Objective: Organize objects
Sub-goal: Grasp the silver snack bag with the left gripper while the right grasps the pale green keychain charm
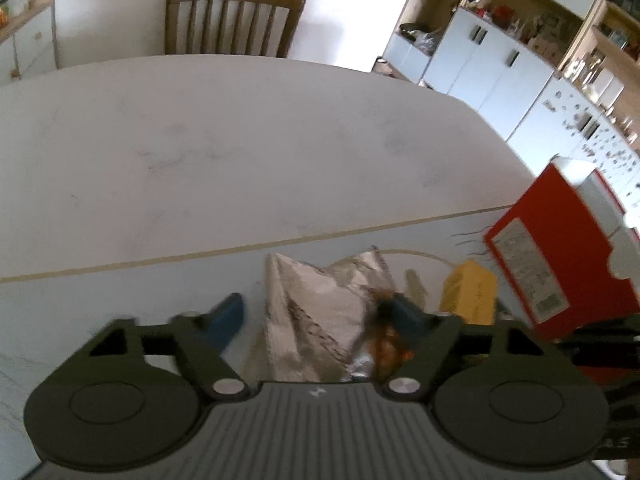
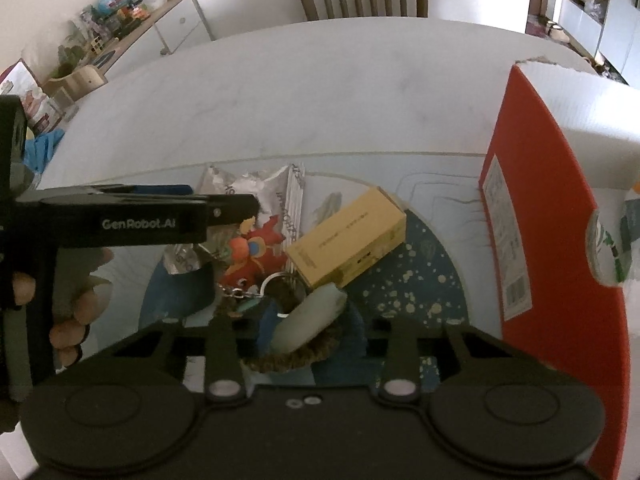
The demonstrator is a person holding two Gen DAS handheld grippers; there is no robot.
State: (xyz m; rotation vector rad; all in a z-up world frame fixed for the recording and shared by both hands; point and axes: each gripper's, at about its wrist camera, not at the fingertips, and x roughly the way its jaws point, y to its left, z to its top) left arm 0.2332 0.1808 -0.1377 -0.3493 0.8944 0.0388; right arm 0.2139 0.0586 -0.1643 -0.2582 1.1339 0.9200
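In the right wrist view my right gripper point(image 2: 310, 320) is shut on a keychain point(image 2: 308, 316), a pale green oval pad with a brown fuzzy rim, a metal ring and a short chain. Beyond it lie a red figure toy point(image 2: 248, 256), a silver foil packet point(image 2: 240, 184) and a yellow box point(image 2: 348, 240). My left gripper point(image 1: 316, 316) is open. The foil packet point(image 1: 316, 304) lies between its blue fingertips point(image 1: 226, 320), apart from the left one. A brown and orange thing point(image 1: 384, 344) sits by the right fingertip. The left gripper's body point(image 2: 140, 220), with a hand on its grip, hangs over the packet and toy.
A tall red box point(image 2: 540, 220) stands at the right with a white and green round thing point(image 2: 608, 248) inside; it also shows as the red box point(image 1: 560, 256). The objects lie on a patterned mat point(image 2: 400, 280) on a white table point(image 1: 200, 160). A wooden chair point(image 1: 232, 20) stands at the far side.
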